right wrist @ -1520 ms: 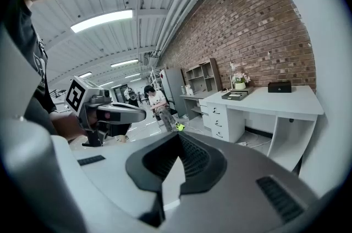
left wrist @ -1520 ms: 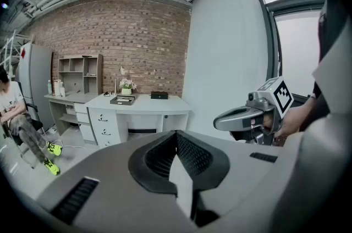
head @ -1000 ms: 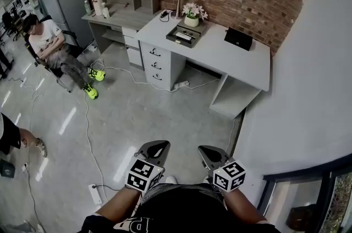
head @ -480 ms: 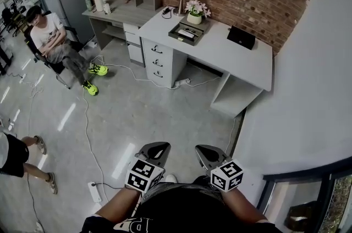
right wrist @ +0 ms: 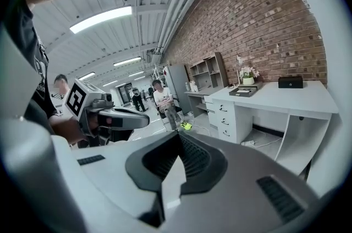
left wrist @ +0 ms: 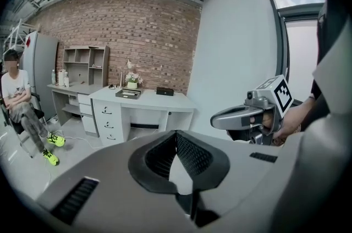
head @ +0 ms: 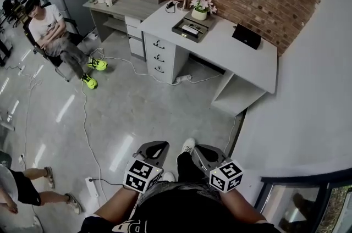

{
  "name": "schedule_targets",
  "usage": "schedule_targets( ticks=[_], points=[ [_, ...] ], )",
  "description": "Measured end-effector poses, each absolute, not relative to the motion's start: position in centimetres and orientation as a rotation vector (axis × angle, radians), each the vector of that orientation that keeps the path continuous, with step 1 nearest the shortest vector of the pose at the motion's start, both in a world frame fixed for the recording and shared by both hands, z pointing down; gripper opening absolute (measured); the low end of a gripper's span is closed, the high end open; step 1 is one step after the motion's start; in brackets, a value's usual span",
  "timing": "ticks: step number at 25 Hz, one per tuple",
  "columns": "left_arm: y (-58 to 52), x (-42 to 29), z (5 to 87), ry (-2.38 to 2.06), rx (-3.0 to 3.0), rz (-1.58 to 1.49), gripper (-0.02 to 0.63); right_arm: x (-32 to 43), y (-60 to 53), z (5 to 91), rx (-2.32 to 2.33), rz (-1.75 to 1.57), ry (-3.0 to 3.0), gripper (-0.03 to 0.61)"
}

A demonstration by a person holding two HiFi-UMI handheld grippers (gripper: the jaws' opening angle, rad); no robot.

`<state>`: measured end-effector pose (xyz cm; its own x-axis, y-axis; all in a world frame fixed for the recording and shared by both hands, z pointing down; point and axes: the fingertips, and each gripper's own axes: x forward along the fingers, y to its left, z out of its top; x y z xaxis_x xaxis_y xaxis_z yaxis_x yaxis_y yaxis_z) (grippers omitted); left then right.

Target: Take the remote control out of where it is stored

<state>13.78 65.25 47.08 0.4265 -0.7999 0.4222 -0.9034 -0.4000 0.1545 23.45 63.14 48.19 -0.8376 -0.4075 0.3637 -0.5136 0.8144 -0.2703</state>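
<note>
Far ahead, a white desk (head: 225,50) stands against the brick wall. On it lies a dark tray (head: 190,30) with a pale remote control (head: 192,29) inside, too small to make out in detail. The tray (left wrist: 127,94) shows in the left gripper view and again as a tray (right wrist: 243,91) in the right gripper view. My left gripper (head: 153,149) and right gripper (head: 204,153) are held close to my body, well short of the desk. Both are shut with nothing between the jaws. Each gripper's view also catches the other gripper beside it.
A black box (head: 246,37), a flower pot (head: 201,9) and a lamp sit on the desk, with drawers (head: 159,56) below. A second desk with shelves (head: 121,4) stands left. A person sits on a chair (head: 52,34); another person's legs (head: 27,190) are at lower left. Cables (head: 88,133) trail over the floor.
The desk has shifted up and right in the head view. My foot has stepped forward between the grippers. The person at lower left has walked further in. Both grippers stay shut.
</note>
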Motion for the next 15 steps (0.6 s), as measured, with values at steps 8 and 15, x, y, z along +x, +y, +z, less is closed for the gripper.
schedule_targets(
  ticks=[8,15],
  points=[
    [62.7,10.9,48.8,-1.504,2.224,0.415,0.007,20.2,58.6,47.9,0.604,0.519,-2.732,0.005],
    [56.7,8.8,48.2,-1.549,2.209,0.408,0.007,18.5,52.6,48.5,0.581,0.536,-2.740,0.005]
  ],
)
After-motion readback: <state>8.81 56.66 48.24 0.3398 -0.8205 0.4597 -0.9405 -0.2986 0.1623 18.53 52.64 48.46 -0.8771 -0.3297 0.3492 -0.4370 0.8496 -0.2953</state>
